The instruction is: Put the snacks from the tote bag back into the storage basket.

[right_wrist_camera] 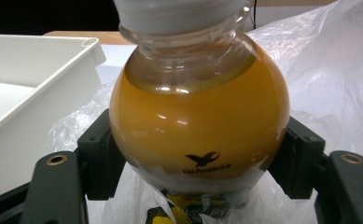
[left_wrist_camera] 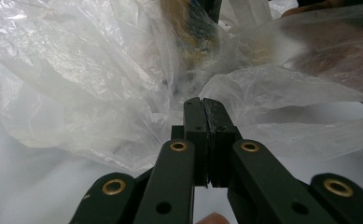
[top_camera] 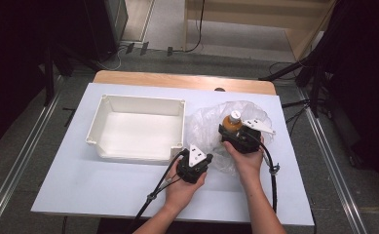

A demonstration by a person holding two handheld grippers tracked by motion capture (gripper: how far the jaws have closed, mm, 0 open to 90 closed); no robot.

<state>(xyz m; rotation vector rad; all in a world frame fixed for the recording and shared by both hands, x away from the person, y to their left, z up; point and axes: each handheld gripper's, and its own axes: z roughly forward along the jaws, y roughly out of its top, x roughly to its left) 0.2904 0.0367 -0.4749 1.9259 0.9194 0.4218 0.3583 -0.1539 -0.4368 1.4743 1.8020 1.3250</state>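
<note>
A round bottle of orange liquid with a white cap stands upright in a crumpled clear plastic bag on the white table. My right gripper is shut on the bottle, one jaw on each side of its belly, with bag film bunched below and behind. My left gripper sits at the bag's near left edge. In the left gripper view its jaws are pressed together with the bag's film gathered at their tips.
An empty white plastic bin stands left of the bag, and its rim lies close to the bottle. The white tabletop has bare room in front. Cables trail from both grippers towards the near edge.
</note>
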